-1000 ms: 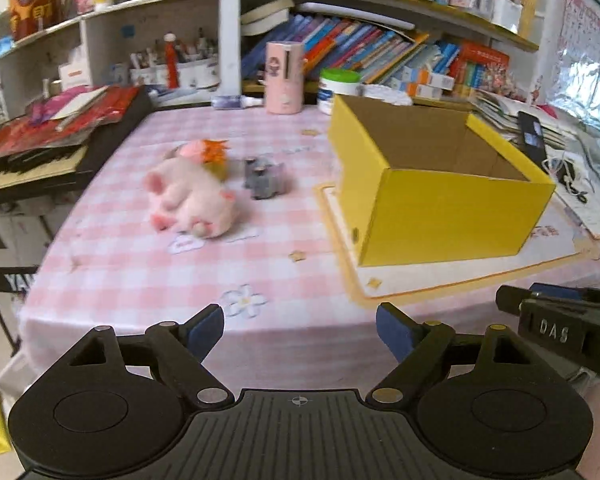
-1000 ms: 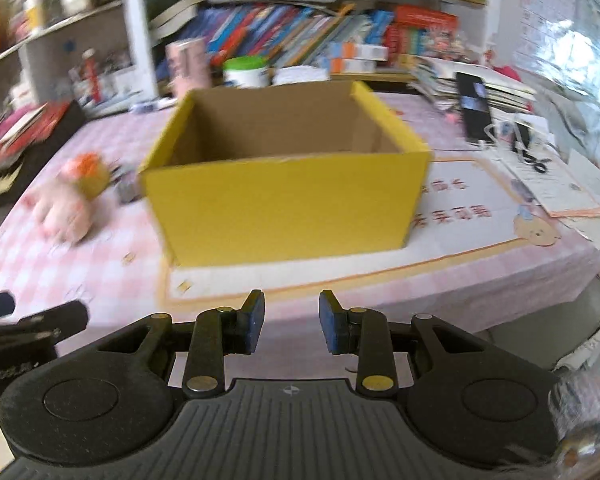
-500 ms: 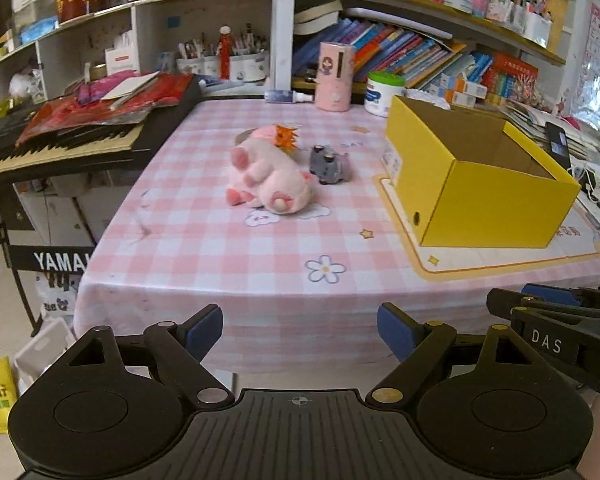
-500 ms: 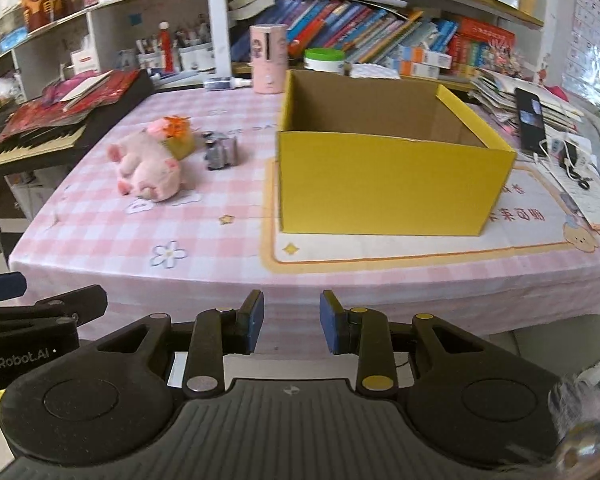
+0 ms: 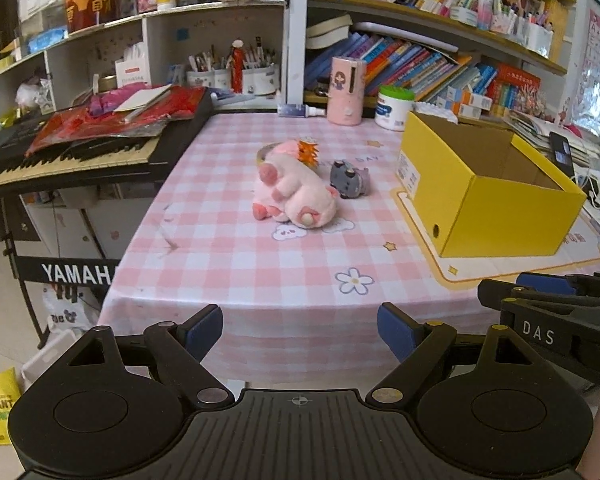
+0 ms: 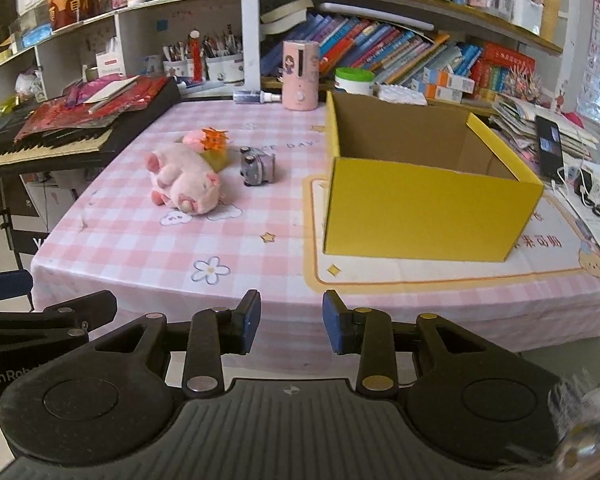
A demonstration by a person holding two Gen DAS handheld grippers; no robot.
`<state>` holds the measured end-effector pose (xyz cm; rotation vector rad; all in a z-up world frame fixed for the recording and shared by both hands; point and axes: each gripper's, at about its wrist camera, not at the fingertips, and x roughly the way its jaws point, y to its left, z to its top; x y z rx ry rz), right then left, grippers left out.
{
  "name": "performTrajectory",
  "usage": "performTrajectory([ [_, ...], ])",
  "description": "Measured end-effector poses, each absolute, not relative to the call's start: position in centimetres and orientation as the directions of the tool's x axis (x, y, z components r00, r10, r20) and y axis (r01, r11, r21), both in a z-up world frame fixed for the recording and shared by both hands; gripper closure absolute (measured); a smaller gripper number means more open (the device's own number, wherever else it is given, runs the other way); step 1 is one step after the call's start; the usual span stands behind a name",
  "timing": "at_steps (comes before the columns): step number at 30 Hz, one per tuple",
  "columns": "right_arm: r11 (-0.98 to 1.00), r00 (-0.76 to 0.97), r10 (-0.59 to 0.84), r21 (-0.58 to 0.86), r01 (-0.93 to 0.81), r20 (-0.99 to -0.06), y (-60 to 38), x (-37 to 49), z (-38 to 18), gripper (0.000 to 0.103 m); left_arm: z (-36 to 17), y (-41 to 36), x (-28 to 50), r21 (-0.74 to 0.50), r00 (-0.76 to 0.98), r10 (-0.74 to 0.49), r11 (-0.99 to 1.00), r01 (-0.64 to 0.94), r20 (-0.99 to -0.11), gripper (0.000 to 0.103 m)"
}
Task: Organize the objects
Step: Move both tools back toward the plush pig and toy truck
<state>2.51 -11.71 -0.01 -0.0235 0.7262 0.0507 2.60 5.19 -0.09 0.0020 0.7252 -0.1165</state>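
A table (image 5: 236, 264) under a pink checked cloth stood ahead of the gripper, its near edge just beyond the fingers. Behind it rose white shelving (image 5: 216, 40) with pen pots, bottles and boxes, and to the right of that wooden shelves (image 6: 400, 0) crowded with leaning books. Off to the left a Yamaha keyboard (image 5: 64, 156) sat on its stand, strewn with red papers. Below and left, pale floor (image 5: 0, 304) showed. Light was soft and even.
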Motion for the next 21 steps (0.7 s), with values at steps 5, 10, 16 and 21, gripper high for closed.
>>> performTrajectory([
  [5, 0.998, 0.75, 0.038, -0.009, -0.059, -0.66, -10.7, 2.7, 0.1, 0.07, -0.1, 6.1, 2.8, -0.04, 0.743, -0.104, 0.994, 0.103, -0.661, 0.017],
  [10, 0.998, 0.748, 0.037, -0.015, -0.062, -0.662, -9.8, 2.9, 0.1, 0.07, -0.2, 6.7, 3.0, -0.05, 0.743, -0.11, 0.993, 0.103, -0.66, 0.016],
  [16, 0.997, 0.748, 0.032, -0.027, -0.067, -0.663, -9.1, 3.6, 0.1, 0.07, -0.5, 7.2, 3.9, -0.066, 0.74, -0.108, 0.994, 0.086, -0.664, 0.016],
  [21, 0.996, 0.74, 0.043, -0.025, -0.081, -0.671, -8.8, 5.1, -0.4, 0.07, -1.1, 7.5, 5.4, -0.065, 0.73, -0.095, 0.995, 0.069, -0.676, 0.016],
])
